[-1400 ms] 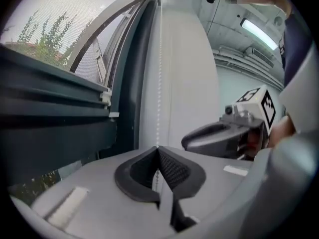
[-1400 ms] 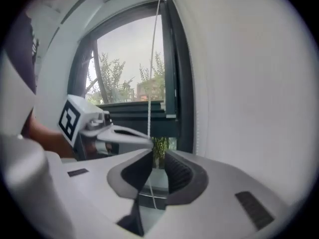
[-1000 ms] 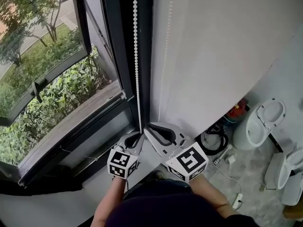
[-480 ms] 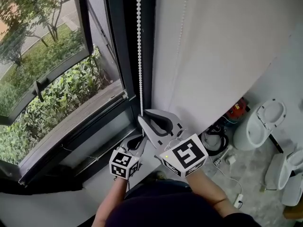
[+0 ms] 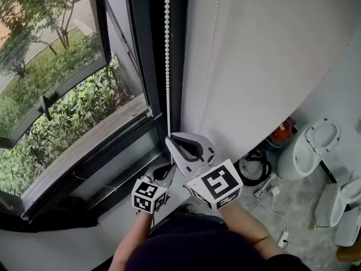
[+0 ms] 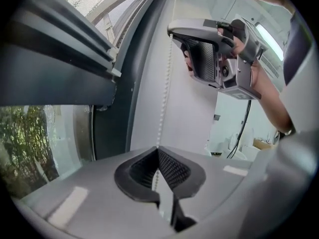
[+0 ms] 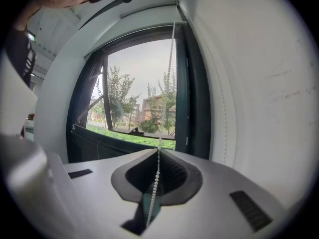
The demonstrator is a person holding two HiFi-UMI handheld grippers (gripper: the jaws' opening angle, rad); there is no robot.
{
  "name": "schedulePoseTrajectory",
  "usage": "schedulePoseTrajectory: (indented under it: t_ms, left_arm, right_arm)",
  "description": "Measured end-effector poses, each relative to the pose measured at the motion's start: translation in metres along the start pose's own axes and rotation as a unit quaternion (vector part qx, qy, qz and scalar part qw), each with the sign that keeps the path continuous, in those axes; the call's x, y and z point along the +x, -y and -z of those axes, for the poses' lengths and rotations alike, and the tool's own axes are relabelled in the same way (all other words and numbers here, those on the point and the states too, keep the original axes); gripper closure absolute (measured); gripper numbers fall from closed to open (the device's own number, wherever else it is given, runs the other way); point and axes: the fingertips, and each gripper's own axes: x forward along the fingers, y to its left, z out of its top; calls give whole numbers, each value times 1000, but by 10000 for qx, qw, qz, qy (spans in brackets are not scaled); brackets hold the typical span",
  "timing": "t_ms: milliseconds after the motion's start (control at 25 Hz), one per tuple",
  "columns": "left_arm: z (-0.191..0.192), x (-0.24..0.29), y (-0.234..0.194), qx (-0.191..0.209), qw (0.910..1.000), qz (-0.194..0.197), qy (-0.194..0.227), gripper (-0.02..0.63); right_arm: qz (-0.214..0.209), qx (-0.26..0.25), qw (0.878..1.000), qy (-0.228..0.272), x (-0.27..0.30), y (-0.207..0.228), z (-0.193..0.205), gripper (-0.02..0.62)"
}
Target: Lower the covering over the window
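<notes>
Bead chain (image 5: pixel 167 66), one: long axis vertical, hangs along dark window frame (image 5: pixel 144 66). My tongs, two: left tongs (image 6: pixel 158 149) clamped on chain low; right tongs (image 7: pixel 159 151) just closed on it, higher.

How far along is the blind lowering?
Done: both grippers are on the bead chain. The left gripper is shut on it low down; the right gripper, higher up, has just closed its jaws on it. In hand: a pull on the chain, probably. Remaining: nearly everything, since the window glass shows uncovered, with nothing drawn over it.
</notes>
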Motion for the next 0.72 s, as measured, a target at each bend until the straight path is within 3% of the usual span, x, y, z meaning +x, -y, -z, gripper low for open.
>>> schedulePoseTrajectory:
  t_ms: [720]
  left_arm:
    - [107, 23, -16, -504, 9913, 83, -1217, 594]
  right_arm:
    - [36, 65, 9957, -927, 21, -5, 108, 580]
